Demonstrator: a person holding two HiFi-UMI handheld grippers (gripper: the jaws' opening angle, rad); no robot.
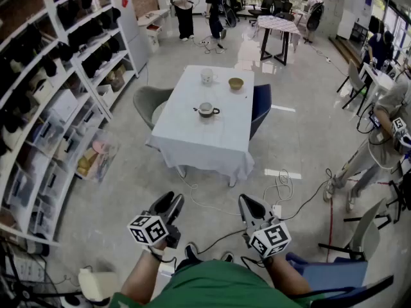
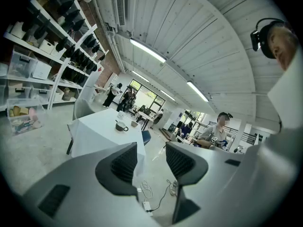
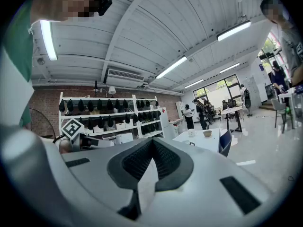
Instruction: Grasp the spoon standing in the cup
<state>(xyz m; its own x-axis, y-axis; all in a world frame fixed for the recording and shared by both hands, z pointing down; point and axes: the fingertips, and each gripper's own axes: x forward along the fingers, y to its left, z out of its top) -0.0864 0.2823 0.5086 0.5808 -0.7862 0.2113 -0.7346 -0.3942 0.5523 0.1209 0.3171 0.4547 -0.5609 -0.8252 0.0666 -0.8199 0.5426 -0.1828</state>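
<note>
Your left gripper [image 1: 169,199] is hanging spread, your right gripper [image 1: 247,200] pressed together, while the cup [image 1: 207,111] at the middle of the counter [image 1: 192,135] is holding a likely light, stiff, slippery spoon [image 1: 198,109], best pinched by its handle.

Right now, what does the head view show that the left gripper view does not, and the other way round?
Only the head view shows the right gripper and the person's green shirt. Only the left gripper view shows the ceiling light strips and a person wearing a headset. Both show the left gripper with its jaws apart and nothing between them, the white-clothed table, the dark cup on it, and the storage shelves.
</note>
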